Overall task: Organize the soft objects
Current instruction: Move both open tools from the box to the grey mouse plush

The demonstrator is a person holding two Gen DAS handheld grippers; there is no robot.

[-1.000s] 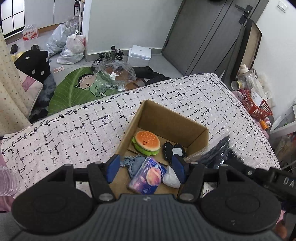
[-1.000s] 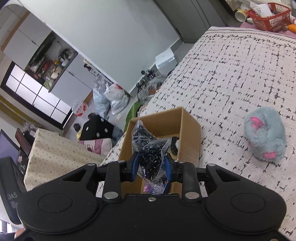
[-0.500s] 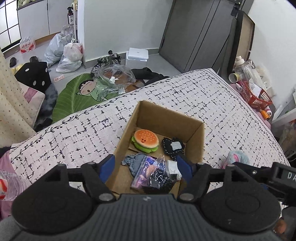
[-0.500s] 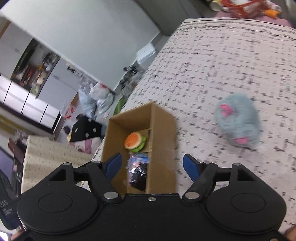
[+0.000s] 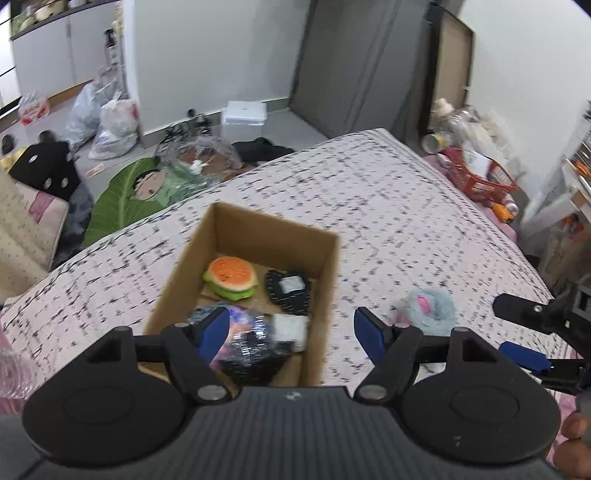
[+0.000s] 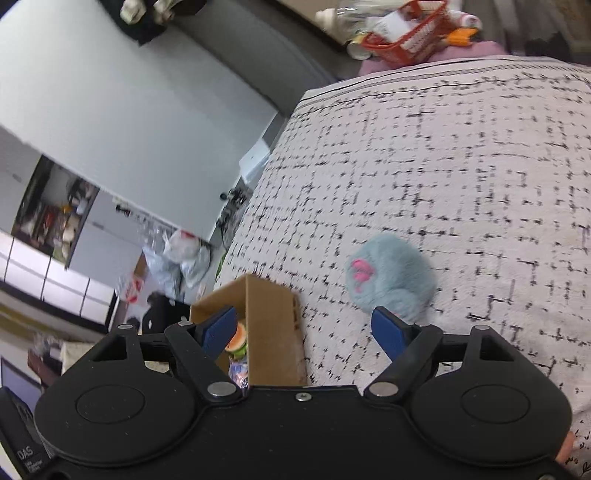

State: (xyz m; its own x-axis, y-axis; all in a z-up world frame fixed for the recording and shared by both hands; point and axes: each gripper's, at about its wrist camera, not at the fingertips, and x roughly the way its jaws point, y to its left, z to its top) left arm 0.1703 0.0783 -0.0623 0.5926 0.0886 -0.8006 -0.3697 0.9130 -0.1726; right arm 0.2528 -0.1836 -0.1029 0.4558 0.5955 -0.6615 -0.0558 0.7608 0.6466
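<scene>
An open cardboard box sits on the white bed with black stitch marks. Inside lie a burger plush, a black pouch, a crinkly black bag and other soft items. A fluffy blue toy with pink patches rests on the bed right of the box. My left gripper hovers open over the box's near right corner, holding nothing. My right gripper is still opening, empty, between box and blue toy.
A red basket with clutter stands past the bed's far right edge. On the floor lie plastic bags, a green leaf mat and a white box. A pillow is at left.
The right gripper let go of the crinkly black bag, which now lies in the box, and swung right toward the blue toy. The left gripper opened wider and drifted right.
</scene>
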